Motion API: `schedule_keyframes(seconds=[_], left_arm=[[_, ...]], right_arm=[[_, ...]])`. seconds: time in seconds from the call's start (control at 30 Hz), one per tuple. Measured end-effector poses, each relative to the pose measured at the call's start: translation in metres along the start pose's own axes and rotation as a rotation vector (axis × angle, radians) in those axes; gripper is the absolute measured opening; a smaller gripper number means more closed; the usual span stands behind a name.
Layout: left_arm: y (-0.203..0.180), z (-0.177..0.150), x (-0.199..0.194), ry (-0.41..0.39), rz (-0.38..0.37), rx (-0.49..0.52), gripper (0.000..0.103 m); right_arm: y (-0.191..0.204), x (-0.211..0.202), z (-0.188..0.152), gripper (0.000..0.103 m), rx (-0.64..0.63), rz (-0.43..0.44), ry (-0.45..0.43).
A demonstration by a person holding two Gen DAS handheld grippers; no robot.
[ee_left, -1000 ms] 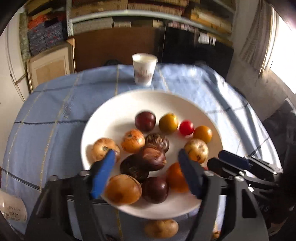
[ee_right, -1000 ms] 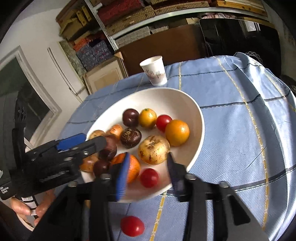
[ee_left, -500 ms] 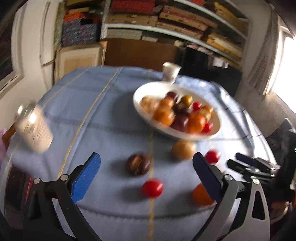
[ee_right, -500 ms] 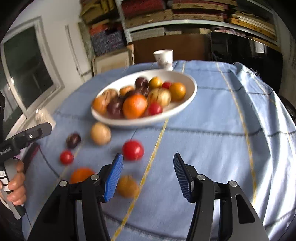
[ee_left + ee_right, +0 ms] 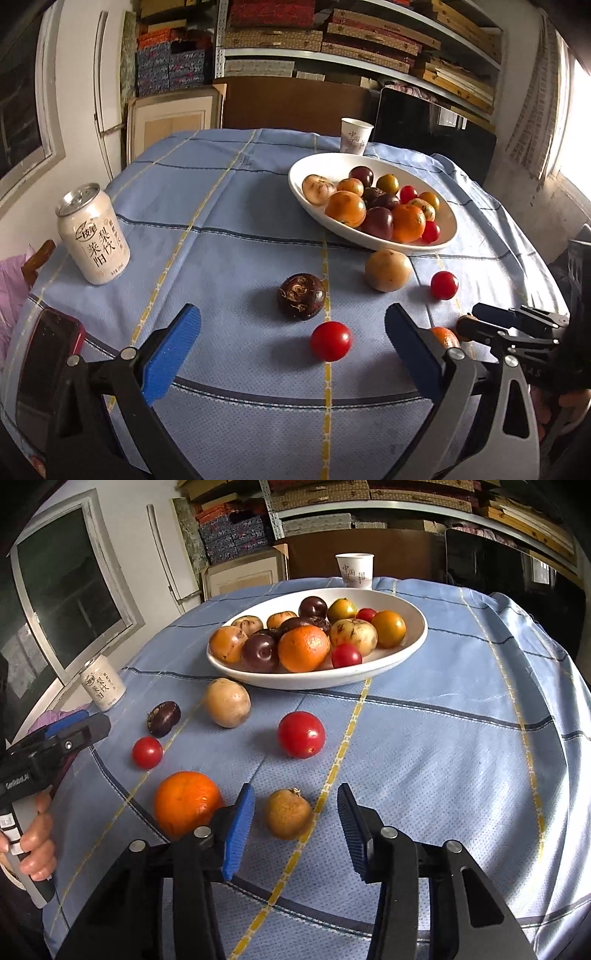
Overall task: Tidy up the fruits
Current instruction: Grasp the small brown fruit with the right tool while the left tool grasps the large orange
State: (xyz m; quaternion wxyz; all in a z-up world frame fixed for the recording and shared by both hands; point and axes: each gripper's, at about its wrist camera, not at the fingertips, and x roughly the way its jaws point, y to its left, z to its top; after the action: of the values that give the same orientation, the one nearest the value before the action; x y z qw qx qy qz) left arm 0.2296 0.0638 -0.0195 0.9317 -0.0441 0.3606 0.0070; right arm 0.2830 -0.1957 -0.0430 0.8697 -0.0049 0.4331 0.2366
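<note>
Six loose fruits sit on the bench (image 5: pixel 424 738) near its front edge, before the full white bowl (image 5: pixel 413 642). Left gripper (image 5: pixel 291 350) fingers gape empty; right gripper (image 5: pixel 295 829) fingers, just narrowing, straddle the brown fruit (image 5: pixel 288 814) without touching it.

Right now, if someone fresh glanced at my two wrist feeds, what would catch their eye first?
Probably the white bowl heaped with orange, dark purple and red fruit at the far middle of the blue checked tablecloth. Next, the loose fruit on the cloth in front of it: a big orange and a small brown fruit nearest the right gripper, with two red tomatoes beyond. A white drink can stands alone at the left edge.
</note>
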Motion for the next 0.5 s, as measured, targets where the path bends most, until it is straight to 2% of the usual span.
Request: schedule_keyframes(seconds=[0.5], left_arm=[[-0.0035, -0.0021, 0.0003, 0.008, -0.003, 0.013, 0.098]], right_arm=[[0.0042, 0.0037, -0.0022, 0.03, -0.017, 0.013, 0.021]])
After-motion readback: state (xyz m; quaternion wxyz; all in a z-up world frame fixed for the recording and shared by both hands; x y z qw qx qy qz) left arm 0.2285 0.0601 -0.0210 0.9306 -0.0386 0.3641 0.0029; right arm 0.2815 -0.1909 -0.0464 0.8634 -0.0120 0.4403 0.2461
